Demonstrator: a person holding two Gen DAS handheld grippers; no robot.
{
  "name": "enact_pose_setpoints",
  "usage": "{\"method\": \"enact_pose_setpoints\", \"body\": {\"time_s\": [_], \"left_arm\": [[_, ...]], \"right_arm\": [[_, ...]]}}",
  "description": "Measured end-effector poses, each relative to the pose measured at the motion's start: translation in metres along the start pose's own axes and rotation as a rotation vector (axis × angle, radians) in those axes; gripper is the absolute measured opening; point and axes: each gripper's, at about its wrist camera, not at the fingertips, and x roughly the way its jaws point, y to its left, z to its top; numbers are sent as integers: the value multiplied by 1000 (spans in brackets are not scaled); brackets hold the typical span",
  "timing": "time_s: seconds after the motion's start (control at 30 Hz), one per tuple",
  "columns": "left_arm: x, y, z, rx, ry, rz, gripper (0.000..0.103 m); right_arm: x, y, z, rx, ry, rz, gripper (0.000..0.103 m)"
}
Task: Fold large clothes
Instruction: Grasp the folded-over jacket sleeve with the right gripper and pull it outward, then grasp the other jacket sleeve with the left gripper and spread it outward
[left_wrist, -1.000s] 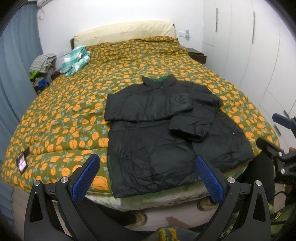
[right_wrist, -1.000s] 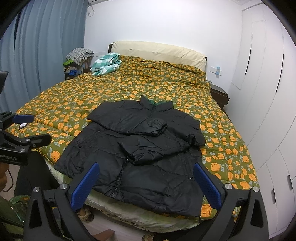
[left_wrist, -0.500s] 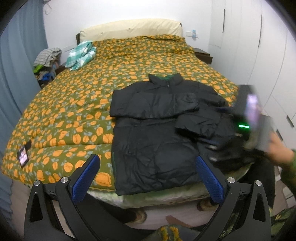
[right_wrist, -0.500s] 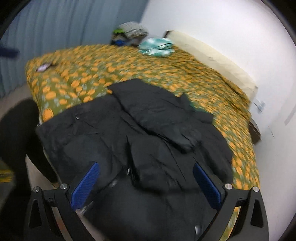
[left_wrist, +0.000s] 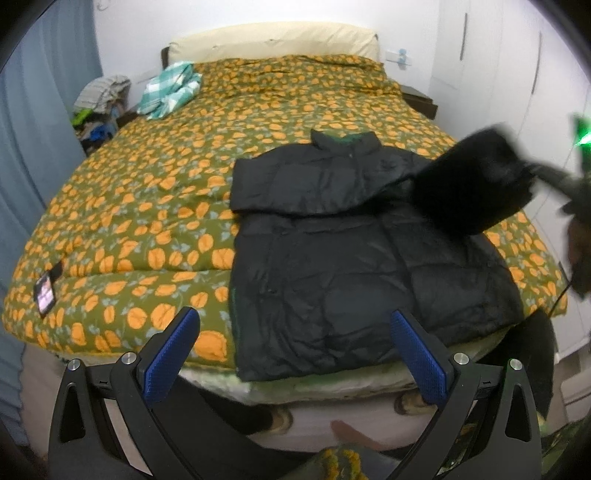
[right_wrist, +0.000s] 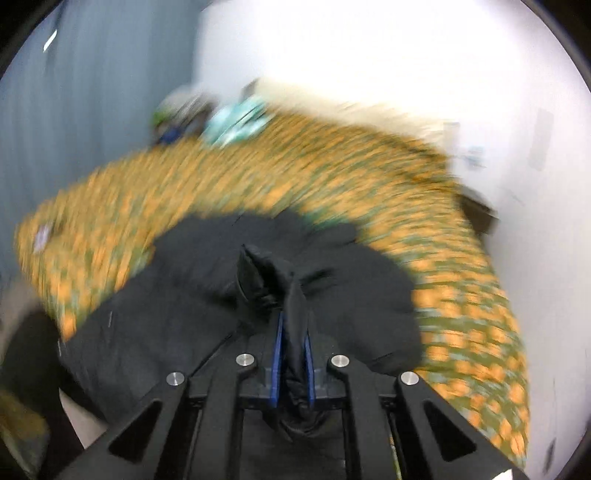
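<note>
Black puffer jacket (left_wrist: 351, 258) is lying flat at the lower right of the floral duvet (left_wrist: 155, 206), collar toward the pillow.

Right gripper (right_wrist: 291, 354) is clenching the jacket's sleeve (left_wrist: 476, 184), raised at right of frame.

Left gripper (left_wrist: 295, 354) is hanging released below the hem, nearer it, grasping nothing.

No containers.

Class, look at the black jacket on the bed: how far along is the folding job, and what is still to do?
Done: the jacket lies flat on the bed with one sleeve folded across the chest. In hand: the right gripper is shut on the other sleeve, lifted off the jacket. Left: laying that sleeve down and folding the body; the left gripper is open, holding nothing.
</note>
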Motion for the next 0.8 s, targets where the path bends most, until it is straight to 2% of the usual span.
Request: {"method": "enact_pose_setpoints", "body": {"time_s": [0.03,0.07,0.2,0.27,0.37,0.47,0.53,0.57,0.6,0.67,0.8], "left_arm": [[0,-3,2,9,-6,-2,102],[0,-7,3,19,-13,-5,102],[4,-17,9,50,-15,-20,102],[6,-20,13,66,-16,-16,102],[8,-24,22,103,-38,11,102],[17,-24,38,136,-62,41,103],[26,-23,50,150,-65,39,103],[34,-24,58,161,-66,26,103],[45,-28,67,181,-58,20,103],[71,-43,86,241,-42,-8,103],[130,-93,119,339,1,-81,103]], "right_arm": [[-16,-17,4,48,-28,-31,10],[-40,-52,6,131,-68,-87,10],[-73,-141,-6,299,-112,-262,10],[-70,-184,-26,370,-82,-348,10],[-52,-234,-65,467,13,-463,10],[-32,-262,-106,544,109,-552,12],[-19,-276,-133,622,194,-594,40],[-15,-278,-143,642,215,-612,77],[-16,-276,-151,663,212,-613,91],[-21,-269,-158,667,188,-584,91],[-27,-220,-155,592,173,-517,91]]}}
